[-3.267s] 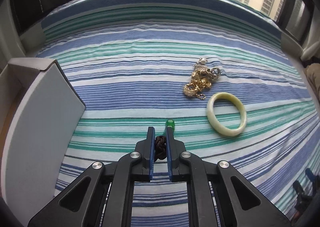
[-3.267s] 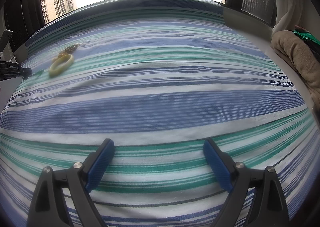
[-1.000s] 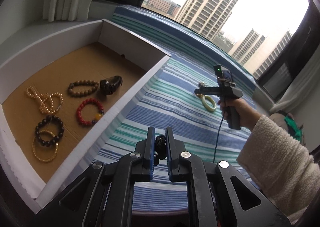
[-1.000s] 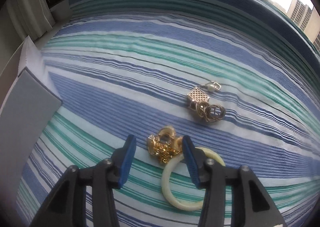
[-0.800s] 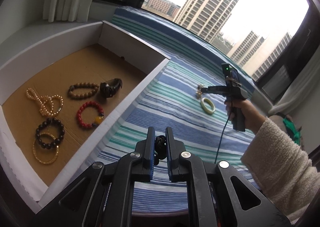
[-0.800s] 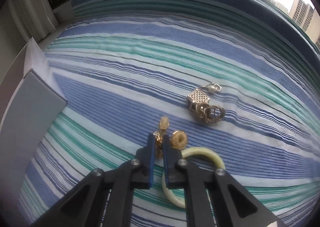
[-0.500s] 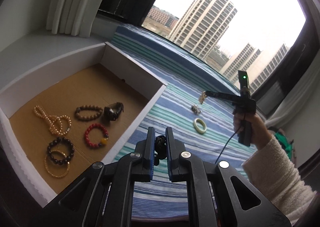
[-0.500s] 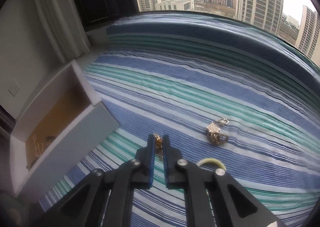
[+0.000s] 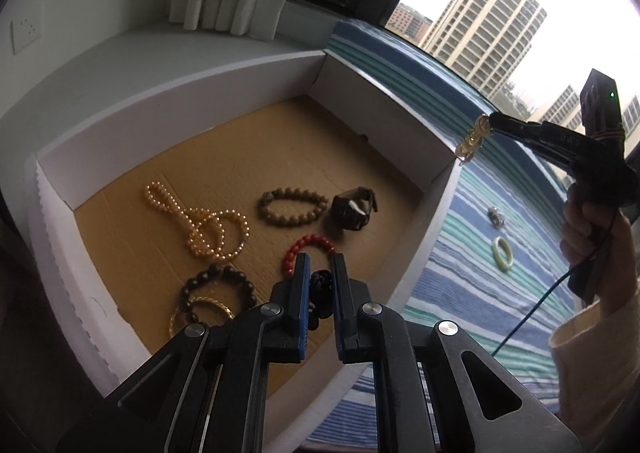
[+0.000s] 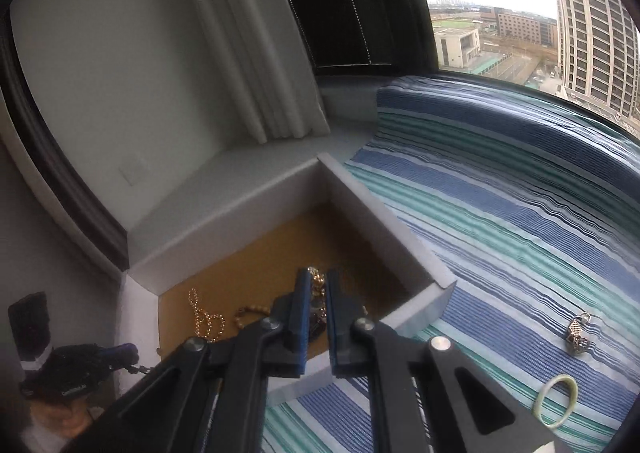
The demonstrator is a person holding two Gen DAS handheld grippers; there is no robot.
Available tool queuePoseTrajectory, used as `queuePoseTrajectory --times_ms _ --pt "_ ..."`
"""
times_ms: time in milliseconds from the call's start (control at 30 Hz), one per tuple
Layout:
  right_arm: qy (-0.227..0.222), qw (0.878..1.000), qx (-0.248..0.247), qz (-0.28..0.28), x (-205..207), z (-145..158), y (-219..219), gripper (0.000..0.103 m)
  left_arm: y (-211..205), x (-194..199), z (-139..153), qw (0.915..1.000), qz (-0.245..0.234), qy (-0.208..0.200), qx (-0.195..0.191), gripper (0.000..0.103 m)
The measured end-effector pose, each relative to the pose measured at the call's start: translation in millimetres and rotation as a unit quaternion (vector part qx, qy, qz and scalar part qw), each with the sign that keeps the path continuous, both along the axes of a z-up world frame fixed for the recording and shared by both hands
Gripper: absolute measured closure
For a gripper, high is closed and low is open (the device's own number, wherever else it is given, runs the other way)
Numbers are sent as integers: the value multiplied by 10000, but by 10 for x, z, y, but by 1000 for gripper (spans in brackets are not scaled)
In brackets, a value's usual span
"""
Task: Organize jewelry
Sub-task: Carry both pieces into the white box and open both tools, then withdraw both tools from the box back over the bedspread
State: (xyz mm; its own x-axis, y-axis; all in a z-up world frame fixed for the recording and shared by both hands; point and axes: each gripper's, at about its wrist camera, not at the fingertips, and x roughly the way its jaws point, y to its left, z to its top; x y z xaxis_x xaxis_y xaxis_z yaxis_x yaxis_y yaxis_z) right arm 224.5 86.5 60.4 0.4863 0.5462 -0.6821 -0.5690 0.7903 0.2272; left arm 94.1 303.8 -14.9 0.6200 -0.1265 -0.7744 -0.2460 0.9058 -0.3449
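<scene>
- While both loads hang over or near the white box (image 9: 384,93), the step in hand reads as dropping each piece onto the cardboard floor.
- Left gripper (image 9: 320,285): pressed together, pinching a dark knotted cord piece (image 9: 321,287) above the red bead bracelet (image 9: 308,249).
- Right gripper (image 10: 316,293): clamped on a gold chain cluster (image 10: 317,278), which dangles near the box's far corner in the left view.
- Advice: aim each drop at bare cardboard, clear of the pearl strand (image 9: 200,225) and brown bead bracelet (image 9: 292,207), so nothing tangles.
- Lower before releasing; the chain could snag on the wall.
- Left on the striped cloth (image 10: 500,213): pale bangle (image 10: 558,401) and a gold charm bunch (image 10: 576,335), well apart from the box.
</scene>
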Motion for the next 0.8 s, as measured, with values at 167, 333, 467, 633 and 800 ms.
queuePoseTrajectory --times_ms 167,333,467,633,800 --pt "-140 9982 -562 -170 208 -465 412 95 -13 152 -338 9991 64 380 161 95" --pt "5 9959 -679 -593 234 -743 323 76 -10 115 -500 9960 256 658 545 68" --pt "-188 9953 -523 -787 37 -705 80 50 -68 -34 -406 9967 339 408 621 33" --pt "-669 9910 -619 -984 -430 -660 -412 37 -379 -129 -186 9972 149 38 736 24" --pt "-836 9799 -1137 -1411 -871 -981 -1109 30 -950 -201 24 9951 -348 -403 831 11"
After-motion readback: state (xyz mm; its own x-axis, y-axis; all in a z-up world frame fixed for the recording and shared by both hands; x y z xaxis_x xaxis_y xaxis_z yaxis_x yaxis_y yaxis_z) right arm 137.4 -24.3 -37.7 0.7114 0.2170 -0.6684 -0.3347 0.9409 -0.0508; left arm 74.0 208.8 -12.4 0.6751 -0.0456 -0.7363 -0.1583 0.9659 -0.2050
